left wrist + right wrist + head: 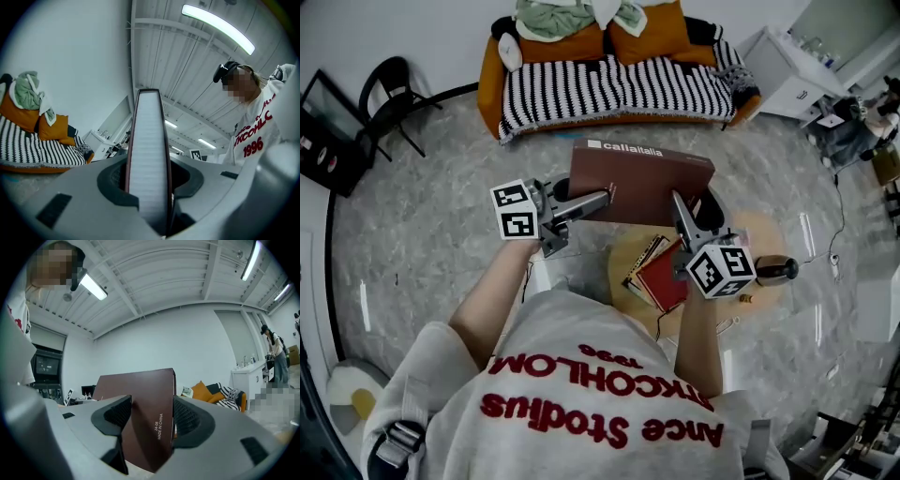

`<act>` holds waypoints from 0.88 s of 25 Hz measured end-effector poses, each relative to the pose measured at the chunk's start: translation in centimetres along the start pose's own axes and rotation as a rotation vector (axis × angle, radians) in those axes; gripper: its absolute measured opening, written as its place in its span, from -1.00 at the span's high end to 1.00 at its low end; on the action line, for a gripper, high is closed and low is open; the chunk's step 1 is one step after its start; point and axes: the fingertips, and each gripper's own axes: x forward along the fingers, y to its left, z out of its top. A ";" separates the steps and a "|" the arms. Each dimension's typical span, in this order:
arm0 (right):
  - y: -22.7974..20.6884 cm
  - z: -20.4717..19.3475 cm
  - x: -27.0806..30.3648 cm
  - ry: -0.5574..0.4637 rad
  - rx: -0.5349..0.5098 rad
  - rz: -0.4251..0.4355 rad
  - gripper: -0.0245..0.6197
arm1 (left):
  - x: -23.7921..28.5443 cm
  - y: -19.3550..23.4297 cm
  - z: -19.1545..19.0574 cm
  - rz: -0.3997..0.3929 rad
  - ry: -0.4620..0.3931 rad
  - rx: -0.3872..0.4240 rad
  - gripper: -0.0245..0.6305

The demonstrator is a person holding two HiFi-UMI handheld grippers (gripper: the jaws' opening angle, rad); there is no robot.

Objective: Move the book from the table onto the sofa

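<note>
Grey sweatshirt (581,394) with red print fills the near foreground; both forearms reach forward from it. We note the left hand-held gripper (602,199) clamped on the left edge of the book (642,178): in its own view the white page block stands upright between the pads, which press on both covers. We note the right hand-held gripper (678,204) clamped on the book's right edge, with the brown cover and its small white print pinched between the pads. The book, large and brown with white lettering on top, hangs in the air, held from both sides and roughly flat, above the far edge of the round wooden counter (769,234). On the counter's near-left part a red book (664,279) lies among other books; a dark object (776,270) sits at the right edge. Grey floor (441,206) separates the held book from the sofa (619,89), orange under a striped throw, well apart.
</note>
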 end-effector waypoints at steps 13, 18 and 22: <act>12.7 -1.1 16.5 0.043 -0.029 0.184 0.01 | -16.2 7.1 8.1 0.148 -0.107 0.034 0.46; 16.5 -1.6 21.3 0.051 -0.040 0.252 0.01 | -21.0 9.0 10.1 0.205 -0.146 0.053 0.46; 19.1 -1.7 24.1 0.064 -0.047 0.290 0.01 | -24.0 10.0 11.6 0.238 -0.168 0.064 0.46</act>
